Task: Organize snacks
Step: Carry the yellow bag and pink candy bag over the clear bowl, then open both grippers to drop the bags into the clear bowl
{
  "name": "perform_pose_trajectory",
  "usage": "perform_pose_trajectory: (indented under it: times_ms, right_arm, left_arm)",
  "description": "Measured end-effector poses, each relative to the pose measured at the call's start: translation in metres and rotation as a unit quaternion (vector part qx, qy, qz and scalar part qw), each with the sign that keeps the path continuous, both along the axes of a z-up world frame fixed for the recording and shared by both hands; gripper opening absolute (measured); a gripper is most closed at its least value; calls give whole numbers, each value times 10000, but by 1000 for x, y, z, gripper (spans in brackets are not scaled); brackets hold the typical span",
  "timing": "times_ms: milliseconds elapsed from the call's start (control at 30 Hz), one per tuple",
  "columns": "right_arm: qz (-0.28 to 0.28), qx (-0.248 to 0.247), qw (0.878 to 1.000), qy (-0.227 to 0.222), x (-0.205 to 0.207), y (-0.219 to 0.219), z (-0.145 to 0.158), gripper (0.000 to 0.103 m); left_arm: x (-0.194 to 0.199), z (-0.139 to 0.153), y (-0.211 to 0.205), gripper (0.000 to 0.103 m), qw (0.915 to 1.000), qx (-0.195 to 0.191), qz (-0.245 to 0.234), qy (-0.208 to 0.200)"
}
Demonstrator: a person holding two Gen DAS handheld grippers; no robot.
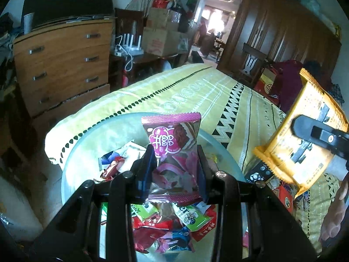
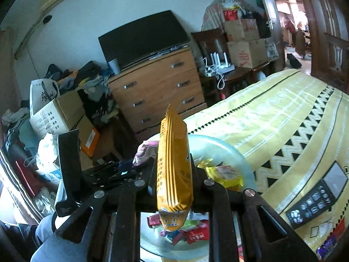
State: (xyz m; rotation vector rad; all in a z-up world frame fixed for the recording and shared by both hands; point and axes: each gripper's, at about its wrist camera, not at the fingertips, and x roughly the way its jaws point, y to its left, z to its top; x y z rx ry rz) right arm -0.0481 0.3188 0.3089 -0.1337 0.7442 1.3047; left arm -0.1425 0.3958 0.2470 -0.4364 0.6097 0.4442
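While the left gripper point(image 1: 177, 163) pinches a magenta snack packet point(image 1: 174, 144) between nearly closed fingers, the right gripper point(image 2: 174, 174) clamps fully onto a yellow snack packet point(image 2: 173, 166). Both hang above the glass plate point(image 1: 87, 144), where loose snacks point(image 1: 172, 224) are piled; beyond the plate spreads the yellow bedspread point(image 1: 196, 91).

dresser point(image 2: 157, 87) by wall | cardboard boxes point(image 2: 246, 43) stacked | remote point(image 2: 314, 203) on bedspread point(image 2: 272, 120)

A yellow-patterned bed point(image 1: 196, 91) carries a glass plate point(image 2: 229, 150) of snacks and a black remote point(image 2: 314, 203).
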Motion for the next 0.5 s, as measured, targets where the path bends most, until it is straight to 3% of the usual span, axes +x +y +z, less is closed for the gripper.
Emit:
perform_pose_trajectory:
  times_ms: [500]
  right_arm:
    - [82, -74, 9999, 123, -1, 17, -11, 21]
  left_arm:
    - [0, -8, 9, 36, 10000, -24, -10, 61]
